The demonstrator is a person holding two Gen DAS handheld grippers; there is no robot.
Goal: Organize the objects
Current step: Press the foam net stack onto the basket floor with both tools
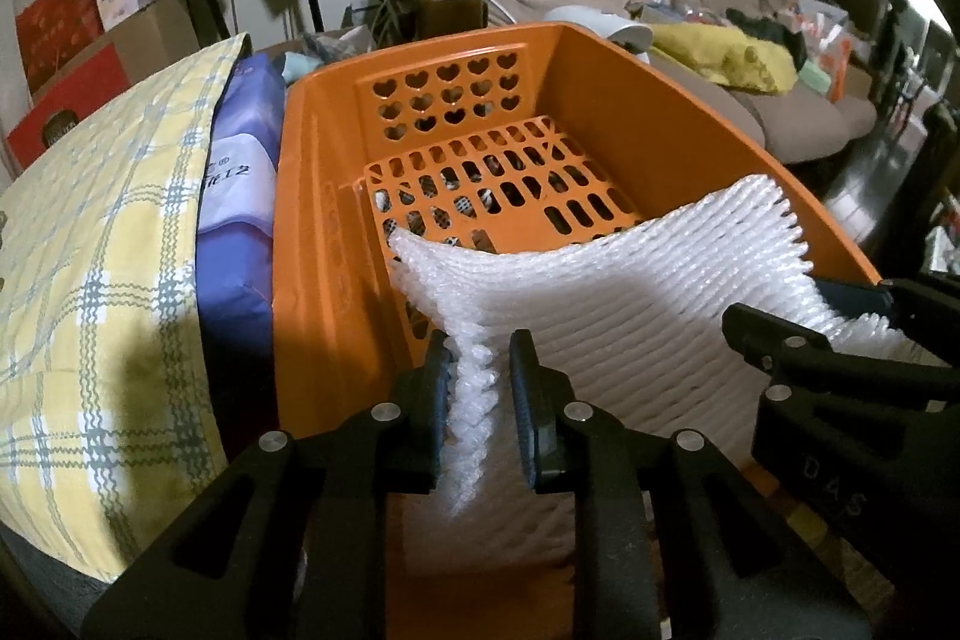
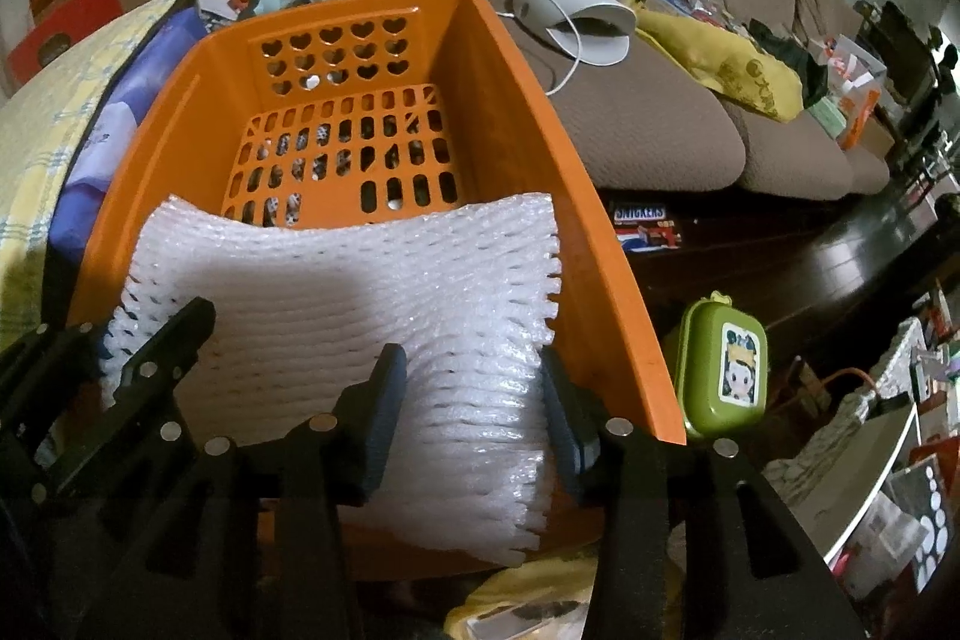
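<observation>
An orange plastic basket (image 1: pixel 288 220) (image 2: pixel 600 250) with heart-shaped holes stands in front of me. A white foam net sheet (image 1: pixel 630 292) (image 2: pixel 336 292) sags into its near end. My left gripper (image 1: pixel 477 388) (image 2: pixel 126 340) straddles a pinched ridge of the sheet's left edge. The ridge leans on the left pad, and a narrow slit shows beside the right pad. My right gripper (image 2: pixel 471 400) (image 1: pixel 822 310) holds the sheet's right part, and the foam fills the gap between its pads. The far half of the slotted basket floor is bare.
A yellow plaid pillow (image 1: pixel 102 250) and a purple pack (image 1: pixel 240 196) press against the basket's left side. A brown sofa (image 2: pixel 648 130) with clutter runs along the right. On the dark floor stand a green lidded box (image 2: pixel 726 364) and a Snickers carton (image 2: pixel 642 220).
</observation>
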